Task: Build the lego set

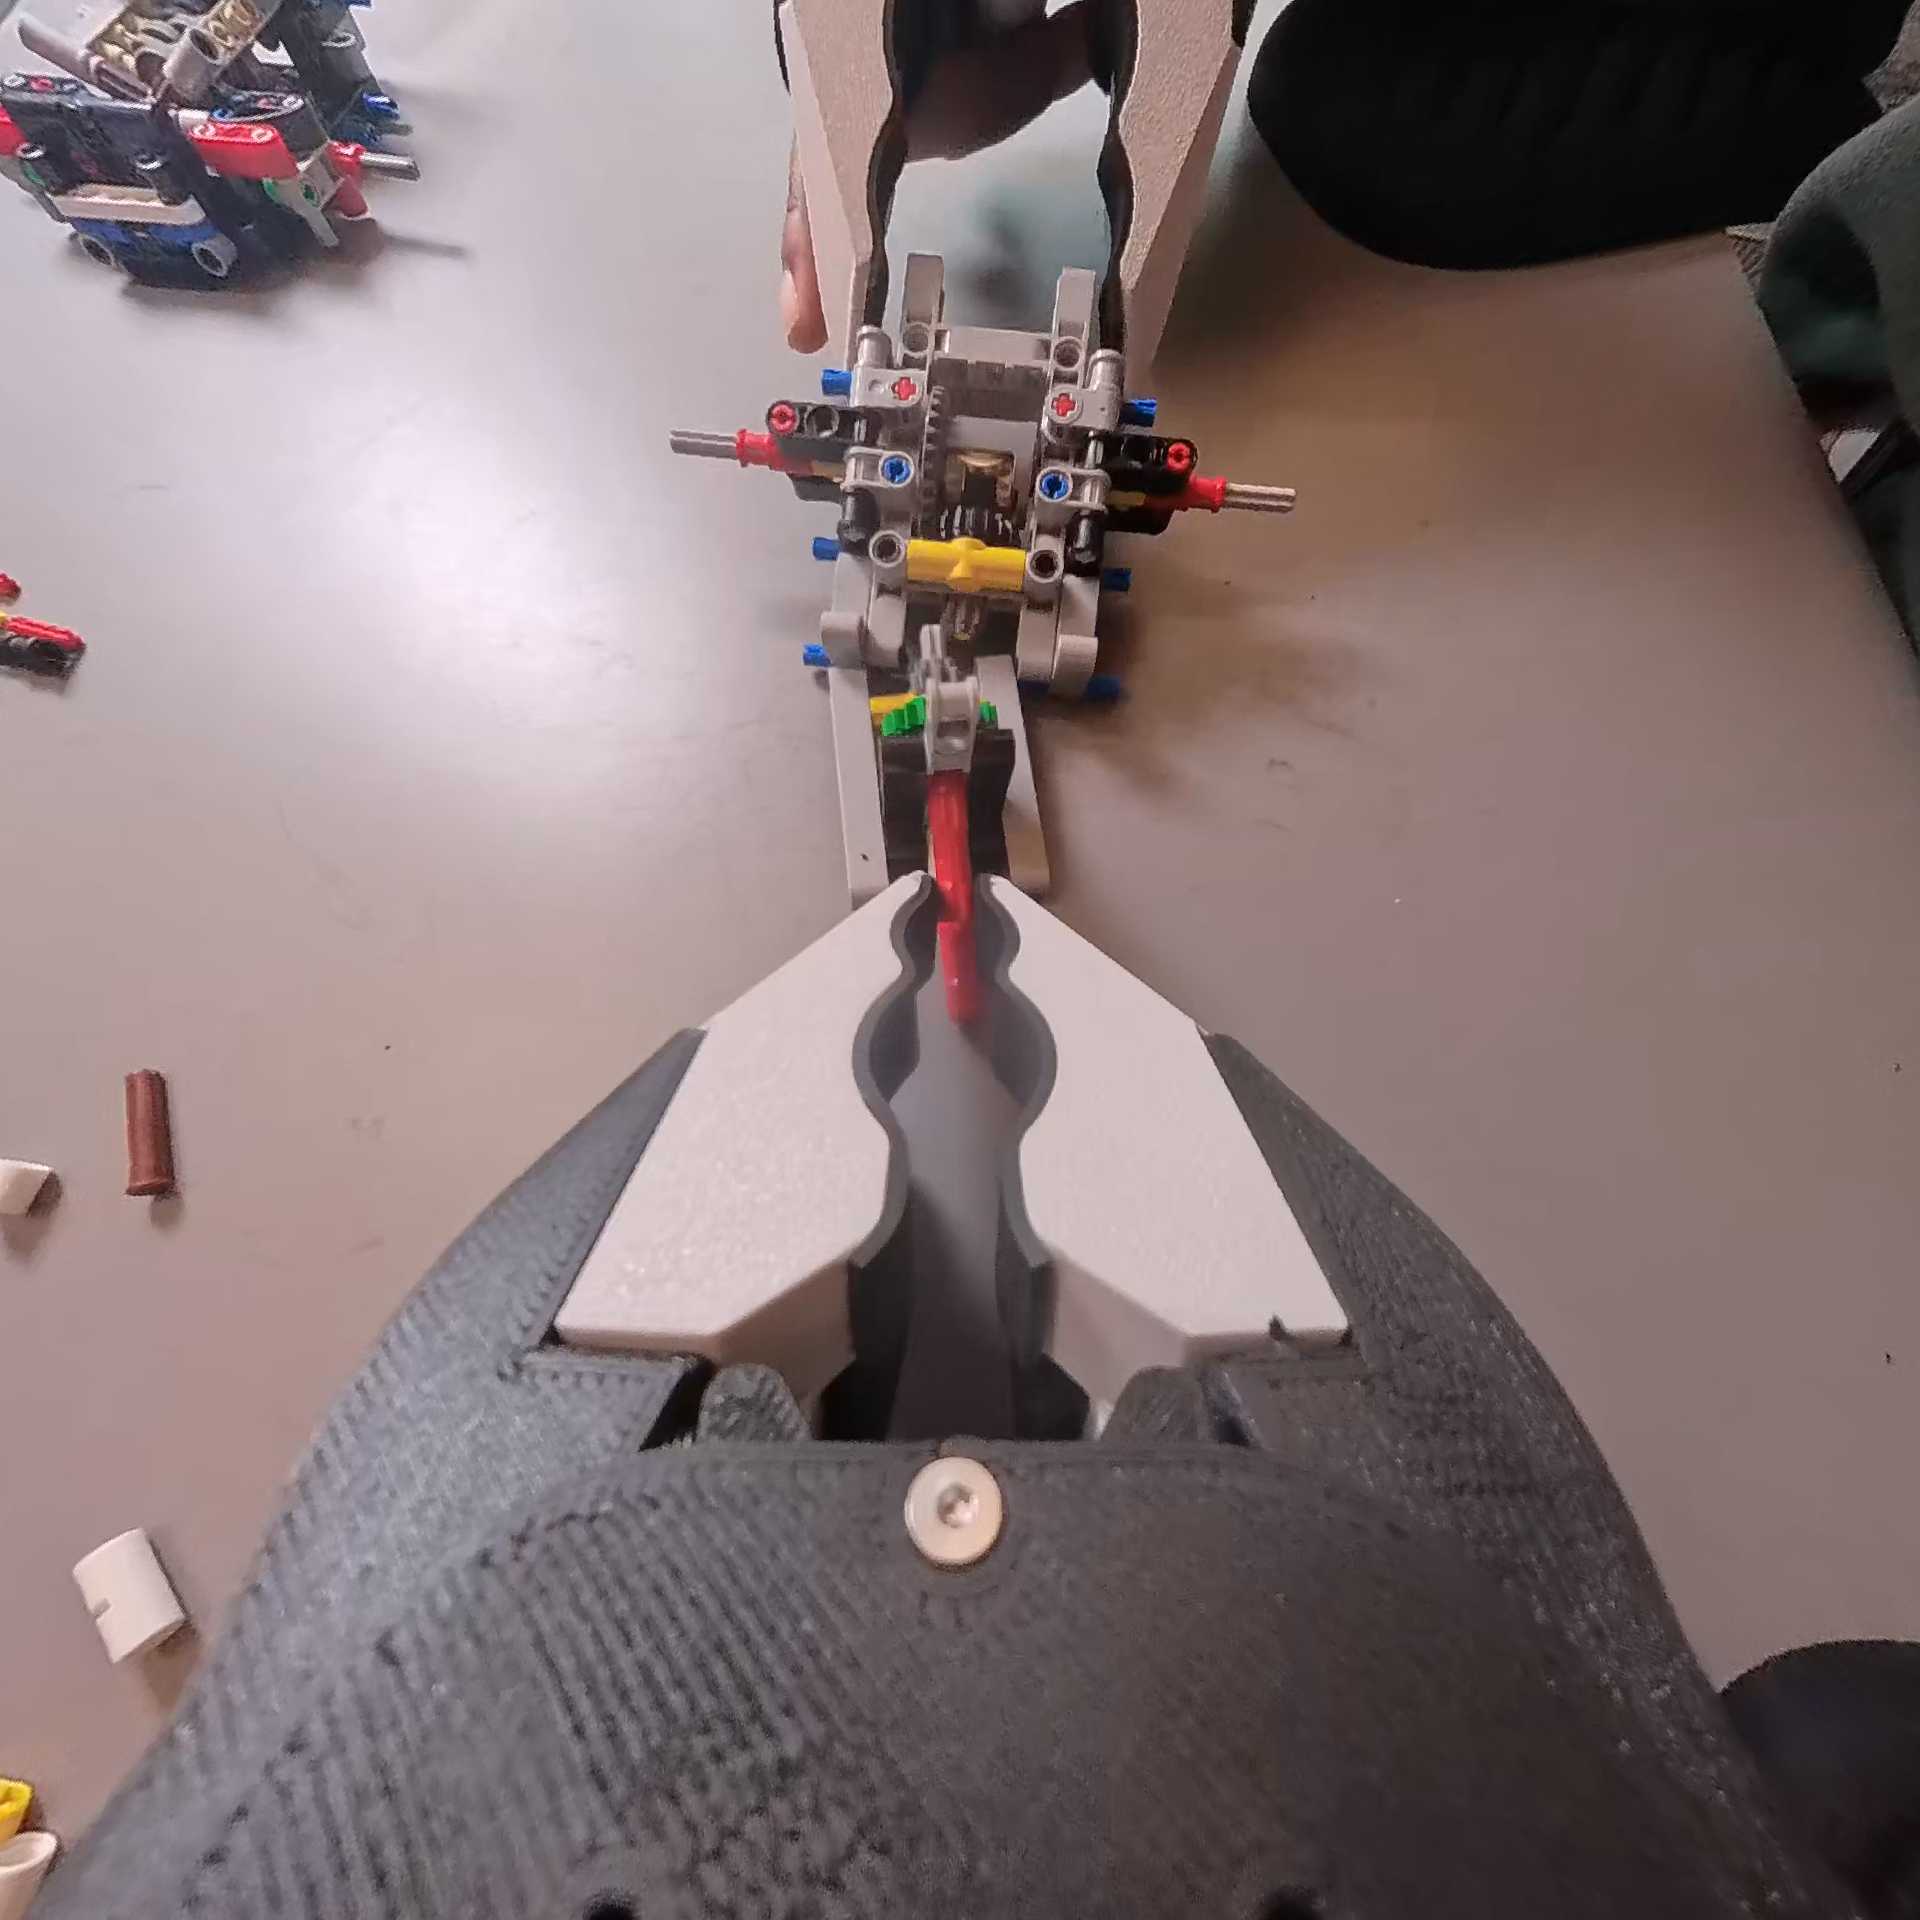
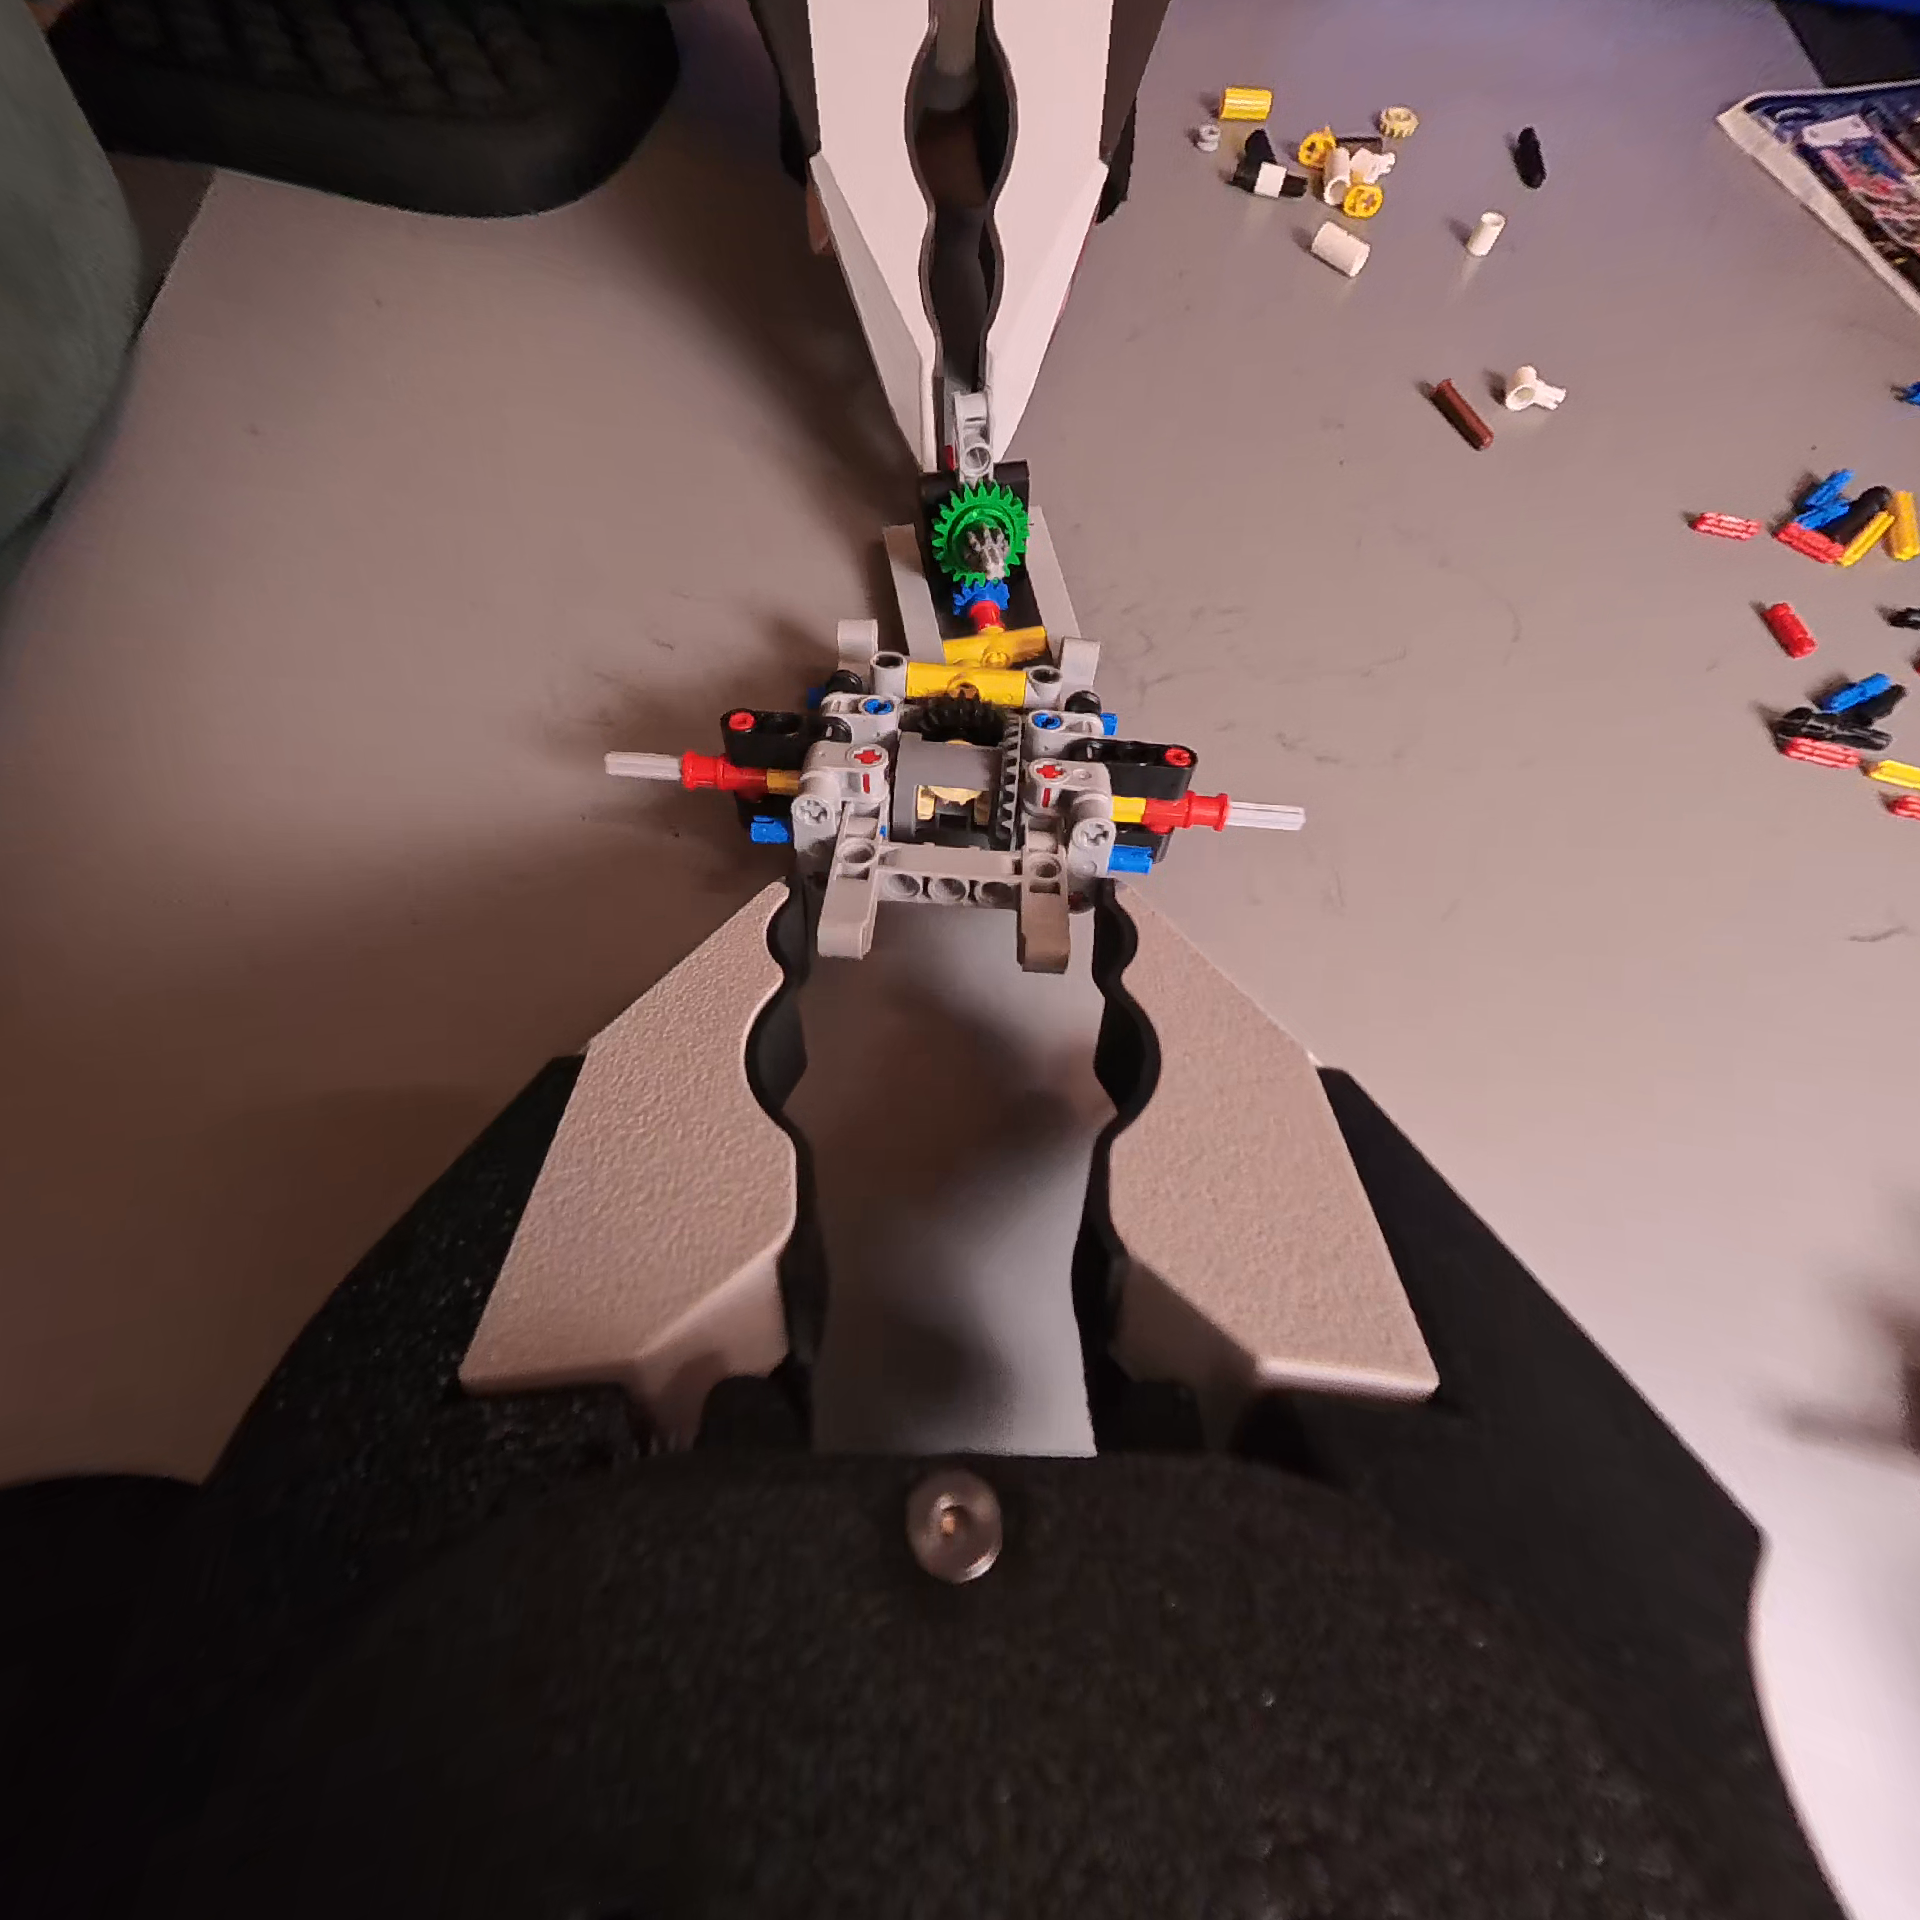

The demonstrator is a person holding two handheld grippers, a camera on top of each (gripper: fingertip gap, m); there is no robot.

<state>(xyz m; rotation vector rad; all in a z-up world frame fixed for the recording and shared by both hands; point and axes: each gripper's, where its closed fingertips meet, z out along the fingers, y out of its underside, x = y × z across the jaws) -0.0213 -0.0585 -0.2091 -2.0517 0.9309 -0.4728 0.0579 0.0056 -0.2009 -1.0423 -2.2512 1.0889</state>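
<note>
A grey toy-brick gear assembly (image 1: pixel 977 499) with red and white axle stubs lies on the grey table (image 1: pixel 416 727). A long grey beam (image 1: pixel 857 790) with a black block runs from it toward me. My left gripper (image 1: pixel 954 883) is shut on a red axle (image 1: pixel 951 821) that ends in a grey connector (image 1: pixel 951 717) beside a green gear (image 2: pixel 979 535). It also shows in the right wrist view (image 2: pixel 961 416), at the far end. My right gripper (image 2: pixel 948 904) grips the assembly (image 2: pixel 951 800) at its near end, pads against the sides of the grey frame. It shows in the left wrist view (image 1: pixel 997 332).
A second brick assembly (image 1: pixel 177 135) stands far left. Loose parts lie about: a brown pin (image 1: pixel 148 1132), white sleeves (image 1: pixel 130 1595), yellow and white bits (image 2: pixel 1320 166), red, blue and yellow pins (image 2: pixel 1839 530). A booklet (image 2: pixel 1839 166) lies far right. A dark sleeve (image 1: pixel 1507 125) rests nearby. The gap from one gripper's tips to the other's is roughly 11 cm.
</note>
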